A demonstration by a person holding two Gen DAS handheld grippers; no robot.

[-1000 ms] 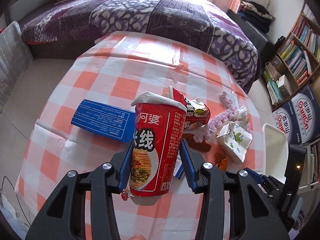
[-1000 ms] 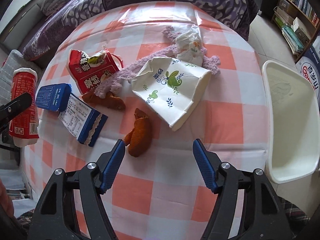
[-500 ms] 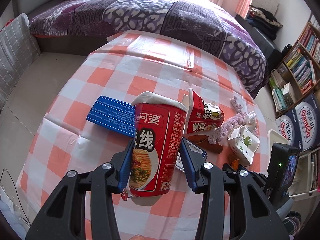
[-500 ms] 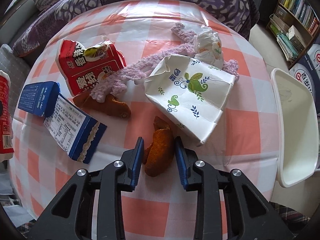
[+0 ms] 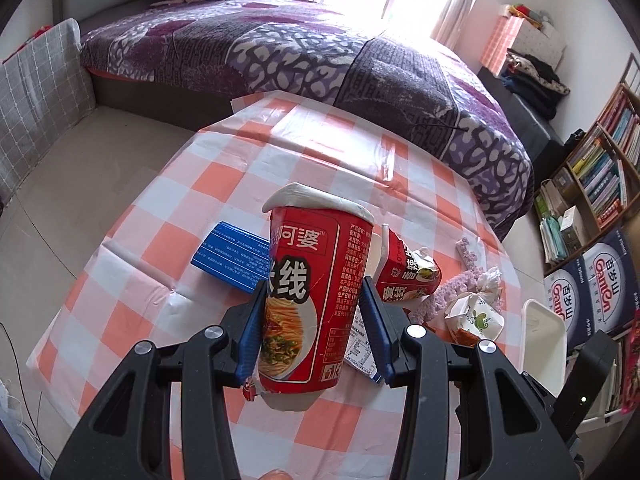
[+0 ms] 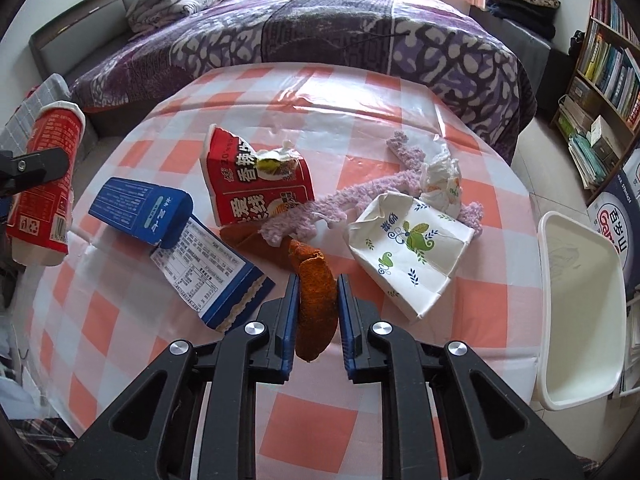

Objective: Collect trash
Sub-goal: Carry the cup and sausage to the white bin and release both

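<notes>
Left gripper point(image 5: 312, 322): both blue pads pressed against the sides of the red noodle cup point(image 5: 314, 296), cup gripped at its lower half, upright with a slight tilt, its white base clear of the checked tablecloth point(image 5: 192, 208). Right gripper point(image 6: 318, 312): jaws clenched on the orange peel point(image 6: 316, 308), which stands lengthwise between the pads, its upper end poking out toward 12 o'clock. In the right wrist view, a second brown-orange peel piece point(image 6: 252, 242) lies at 11 o'clock of the held one, touching the purple fuzzy strip point(image 6: 360, 196). The open blue carton point(image 6: 176, 236) lies at 9 to 10 o'clock of the jaws, printed flap facing up. The torn red snack packet point(image 6: 256, 184) sits at 11 o'clock, beyond the second peel. The white patterned paper box point(image 6: 412, 248) lies on its side at 2 o'clock, with a crumpled white wrapper point(image 6: 442, 180) just beyond it on the fuzzy strip. The white bin point(image 6: 580, 308) stands off the table edge at 3 o'clock; the noodle cup shows at 9 o'clock, at the frame's left edge. A purple-covered bed point(image 6: 360, 36) fills the background at 12 o'clock; bookshelf point(image 6: 608, 60) at 2 o'clock.
</notes>
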